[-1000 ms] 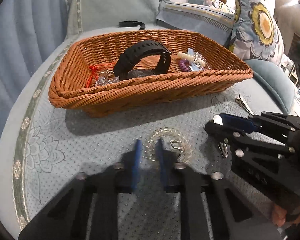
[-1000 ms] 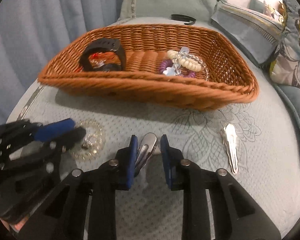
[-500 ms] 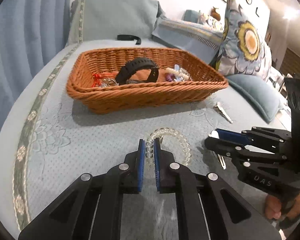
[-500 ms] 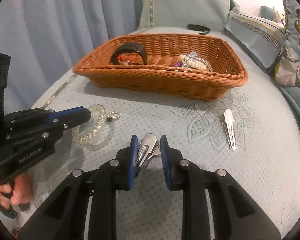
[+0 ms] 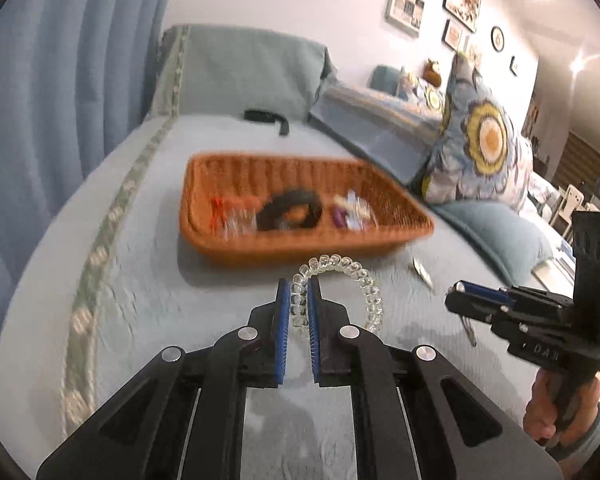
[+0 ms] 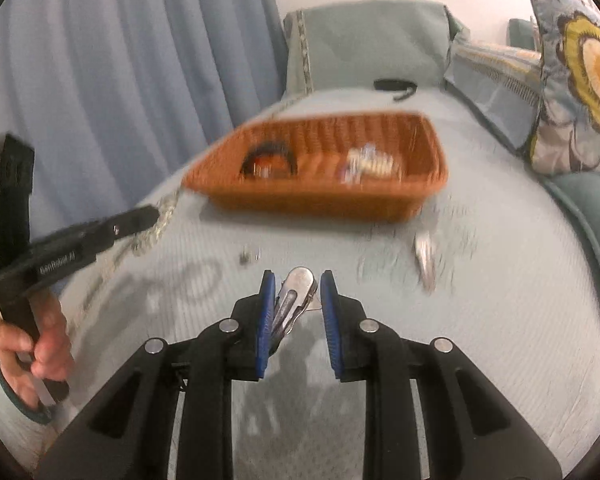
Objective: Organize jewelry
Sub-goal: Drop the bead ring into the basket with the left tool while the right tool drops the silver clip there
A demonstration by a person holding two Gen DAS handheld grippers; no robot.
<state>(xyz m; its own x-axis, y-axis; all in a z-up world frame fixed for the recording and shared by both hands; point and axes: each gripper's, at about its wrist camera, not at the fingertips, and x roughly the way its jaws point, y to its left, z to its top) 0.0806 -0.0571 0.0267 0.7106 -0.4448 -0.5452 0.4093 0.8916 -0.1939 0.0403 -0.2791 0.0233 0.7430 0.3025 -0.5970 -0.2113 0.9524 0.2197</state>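
Observation:
My left gripper [image 5: 299,290] is shut on a clear beaded bracelet [image 5: 364,280], which hangs above the blue-green bedspread. My right gripper [image 6: 298,286] is shut on a silver hair clip [image 6: 294,298], lifted off the cover. Ahead of both stands a brown wicker basket [image 5: 300,246] [image 6: 320,200], holding a black watch band [image 5: 290,212] [image 6: 268,156], a red-corded piece [image 5: 224,210] and pale beads [image 5: 352,210] [image 6: 370,164]. A second silver hair clip [image 6: 425,258] [image 5: 422,272] lies on the bedspread right of the basket's front. The right gripper also shows at the right of the left wrist view [image 5: 460,294].
A small metal clasp [image 6: 250,256] lies on the cover in front of the basket. A black strap [image 5: 266,118] rests near the far pillow [image 5: 244,72]. A floral cushion [image 5: 480,152] stands at the right and a blue curtain [image 6: 120,60] hangs at the left.
Both grippers rose and drew back from the basket, lifting the bracelet and the hair clip off the bedspread. The left jaws had narrowed onto the bracelet before that.

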